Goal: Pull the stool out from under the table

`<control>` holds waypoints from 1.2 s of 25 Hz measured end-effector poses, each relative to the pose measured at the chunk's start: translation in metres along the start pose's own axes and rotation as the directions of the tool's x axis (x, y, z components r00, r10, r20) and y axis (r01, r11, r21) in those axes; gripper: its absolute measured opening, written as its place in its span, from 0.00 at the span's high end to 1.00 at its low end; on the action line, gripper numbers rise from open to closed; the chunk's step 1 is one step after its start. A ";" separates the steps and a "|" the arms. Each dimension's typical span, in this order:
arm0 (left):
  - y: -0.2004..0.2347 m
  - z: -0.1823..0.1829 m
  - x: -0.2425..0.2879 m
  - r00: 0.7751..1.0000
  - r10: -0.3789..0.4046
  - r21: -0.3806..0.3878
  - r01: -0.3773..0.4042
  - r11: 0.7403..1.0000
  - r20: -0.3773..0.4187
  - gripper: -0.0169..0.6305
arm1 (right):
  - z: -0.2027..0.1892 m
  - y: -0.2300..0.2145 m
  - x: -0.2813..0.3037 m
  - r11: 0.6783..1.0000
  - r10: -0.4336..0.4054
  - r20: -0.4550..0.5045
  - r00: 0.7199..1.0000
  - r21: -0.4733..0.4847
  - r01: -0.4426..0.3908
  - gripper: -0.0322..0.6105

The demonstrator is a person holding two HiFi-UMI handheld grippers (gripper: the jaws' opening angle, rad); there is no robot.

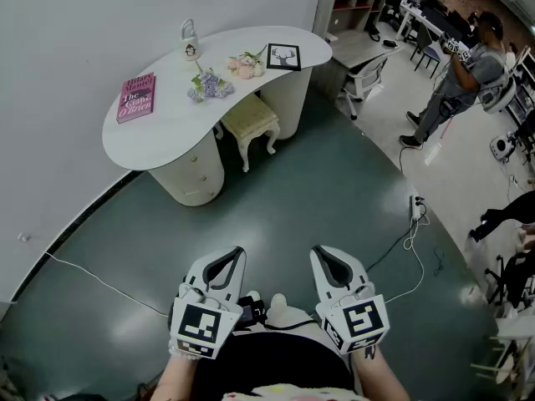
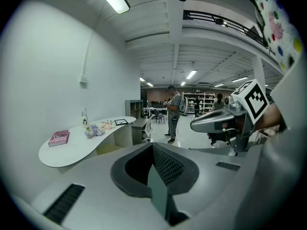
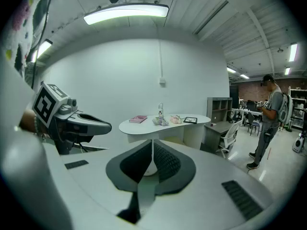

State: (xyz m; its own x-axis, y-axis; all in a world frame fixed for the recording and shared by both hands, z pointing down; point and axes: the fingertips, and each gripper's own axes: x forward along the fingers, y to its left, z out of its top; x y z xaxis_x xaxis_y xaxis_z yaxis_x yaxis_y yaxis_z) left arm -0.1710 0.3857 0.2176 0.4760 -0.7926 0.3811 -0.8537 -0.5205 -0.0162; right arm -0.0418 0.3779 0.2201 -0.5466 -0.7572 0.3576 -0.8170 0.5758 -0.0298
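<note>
While I stand well back from the table (image 1: 167, 136), my two hands hold the tongs low in front of my body, side by side. The marker cubes face me and the tips point away. Both tongs tilt a little below level, aimed at the green floor (image 1: 276, 207) short of the table. The left gripper (image 1: 237, 252) has its jaws pressed together with nothing between them. The right gripper (image 1: 318, 251) is likewise closed and empty.

The stool (image 1: 249, 120), cream with a cushioned seat and curved legs, stands well apart from both tongs. It sits between the table's two rounded pedestals, its rear part under the tabletop and its front part out over the floor. The seat's long axis runs roughly along the table's front edge, and its near long side faces me.

On the tabletop lie a pink book (image 1: 137, 97), flowers (image 1: 209, 84) and a picture frame (image 1: 283, 56).
</note>
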 end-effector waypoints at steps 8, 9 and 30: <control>-0.004 -0.001 0.003 1.000 -0.002 0.003 0.002 1.000 -0.002 0.95 | -0.003 0.000 0.000 1.000 0.003 -0.003 1.000 0.003 -0.003 0.89; -0.005 -0.001 0.003 1.000 -0.002 0.001 0.002 1.000 -0.001 0.95 | -0.003 -0.001 0.000 1.000 0.003 -0.003 1.000 0.004 -0.003 0.89; -0.015 0.014 0.025 0.998 0.048 -0.038 -0.047 0.998 0.028 0.95 | -0.009 -0.018 -0.003 0.997 0.075 -0.003 0.997 -0.012 -0.075 0.89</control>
State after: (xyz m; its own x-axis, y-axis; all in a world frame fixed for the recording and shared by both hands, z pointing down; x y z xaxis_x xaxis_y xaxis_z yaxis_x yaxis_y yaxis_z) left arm -0.1433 0.3685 0.2142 0.4403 -0.8250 0.3542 -0.8824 -0.4705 0.0011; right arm -0.0241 0.3731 0.2283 -0.6056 -0.7113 0.3567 -0.7717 0.6344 -0.0451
